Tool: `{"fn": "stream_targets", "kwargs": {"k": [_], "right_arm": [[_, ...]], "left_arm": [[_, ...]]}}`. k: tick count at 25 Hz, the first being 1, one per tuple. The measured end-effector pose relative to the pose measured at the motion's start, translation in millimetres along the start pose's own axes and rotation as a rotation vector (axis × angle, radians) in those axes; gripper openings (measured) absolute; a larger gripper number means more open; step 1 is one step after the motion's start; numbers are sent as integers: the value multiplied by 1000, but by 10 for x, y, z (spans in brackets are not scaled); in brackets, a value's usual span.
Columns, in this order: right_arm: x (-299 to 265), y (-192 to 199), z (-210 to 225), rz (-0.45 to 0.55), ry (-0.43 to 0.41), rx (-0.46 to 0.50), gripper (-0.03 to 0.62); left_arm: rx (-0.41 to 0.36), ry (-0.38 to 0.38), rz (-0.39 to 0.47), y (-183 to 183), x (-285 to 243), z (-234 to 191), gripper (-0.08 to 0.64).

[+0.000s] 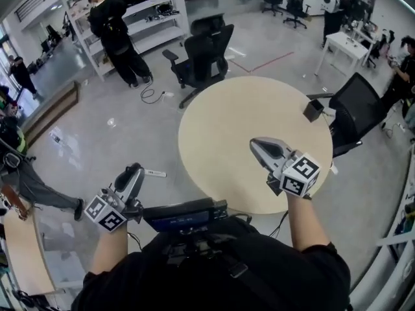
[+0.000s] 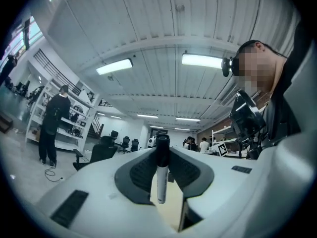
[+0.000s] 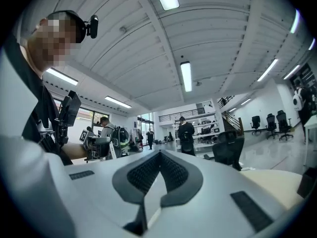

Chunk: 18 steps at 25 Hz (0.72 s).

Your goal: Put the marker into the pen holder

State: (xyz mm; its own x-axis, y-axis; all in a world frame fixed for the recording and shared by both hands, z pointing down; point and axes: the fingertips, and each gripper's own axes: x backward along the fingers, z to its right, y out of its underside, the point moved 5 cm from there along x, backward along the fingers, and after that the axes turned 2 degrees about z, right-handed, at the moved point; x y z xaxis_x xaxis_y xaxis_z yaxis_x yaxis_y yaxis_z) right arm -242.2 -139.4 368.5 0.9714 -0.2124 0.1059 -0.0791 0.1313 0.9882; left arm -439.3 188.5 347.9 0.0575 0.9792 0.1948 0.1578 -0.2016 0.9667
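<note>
A round beige table (image 1: 227, 128) fills the middle of the head view. A small black pen holder (image 1: 314, 110) stands near its right edge. My left gripper (image 1: 134, 171) is off the table's left side, over the floor, shut on a white marker (image 1: 154, 172) that sticks out sideways. In the left gripper view the marker (image 2: 160, 180) stands upright between the pads, its black cap (image 2: 162, 145) on top, and the left gripper (image 2: 162, 151) is clamped on it. My right gripper (image 1: 255, 143) hovers over the table's near part, left of the pen holder. The right gripper (image 3: 159, 155) is shut with nothing in it.
A black office chair (image 1: 204, 50) stands beyond the table, another (image 1: 353, 105) at its right just behind the pen holder. A person (image 1: 117, 31) stands at white shelving far left. A wooden bench (image 1: 23, 245) lies at the near left.
</note>
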Motion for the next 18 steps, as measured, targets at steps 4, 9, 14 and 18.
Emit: {"fn": "stream_targets", "kwargs": {"k": [4,9,14,18], "right_arm": [[284,19,478,-1,120,-15,3],[733,51,767,-13,340,-34,3],[953,-12,885,-12,542,-9,3],[816,-112,980,5,688,15,3]], "left_arm": [[25,117,-43,133,-869,-244,77],[82,307,-69,339,-1853,-512,77],[131,502,-84,543,-2643,-726,77],[159,628,-97,616,-3163,-1053,77]]}}
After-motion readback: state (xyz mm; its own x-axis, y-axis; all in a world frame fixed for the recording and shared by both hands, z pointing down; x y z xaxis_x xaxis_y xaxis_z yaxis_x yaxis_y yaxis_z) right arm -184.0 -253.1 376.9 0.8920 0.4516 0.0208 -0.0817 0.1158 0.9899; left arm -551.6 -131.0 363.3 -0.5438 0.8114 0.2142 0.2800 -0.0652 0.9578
